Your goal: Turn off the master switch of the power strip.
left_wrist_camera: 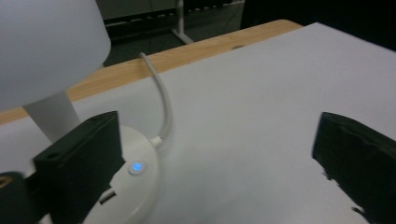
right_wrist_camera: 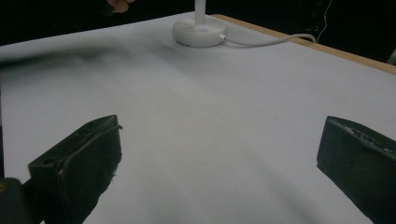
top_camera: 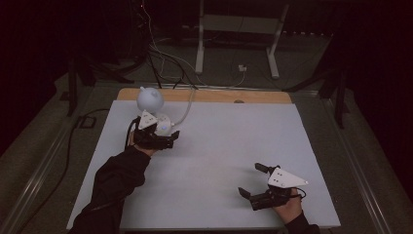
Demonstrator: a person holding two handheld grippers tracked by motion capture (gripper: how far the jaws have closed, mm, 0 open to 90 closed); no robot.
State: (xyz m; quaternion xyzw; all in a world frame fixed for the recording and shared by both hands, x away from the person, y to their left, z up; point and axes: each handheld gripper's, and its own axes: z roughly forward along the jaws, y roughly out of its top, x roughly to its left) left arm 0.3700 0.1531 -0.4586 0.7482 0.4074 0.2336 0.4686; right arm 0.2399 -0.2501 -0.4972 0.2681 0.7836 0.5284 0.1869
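Note:
A small white lamp stands at the table's far left, with a round shade (top_camera: 149,99), a disc base (top_camera: 164,126) and a white cable (top_camera: 185,114) running off the back edge. My left gripper (top_camera: 173,139) is open right beside the base. In the left gripper view the base (left_wrist_camera: 140,196) lies against the left jaw, and a button (left_wrist_camera: 137,166) on it glows blue. The shade (left_wrist_camera: 46,42) looms above and the cable (left_wrist_camera: 163,102) curves away; the left gripper (left_wrist_camera: 219,140) holds nothing. My right gripper (top_camera: 250,179) stands open near the front right, far from the lamp base (right_wrist_camera: 198,32), and the right gripper (right_wrist_camera: 219,135) is empty.
A white sheet (top_camera: 219,146) covers the table, leaving a wooden strip (top_camera: 219,95) bare along the back edge. Behind the table, on the floor, are a white desk frame (top_camera: 199,44), loose cables (top_camera: 160,53) and a white plug (top_camera: 242,68). Dark stands flank the table.

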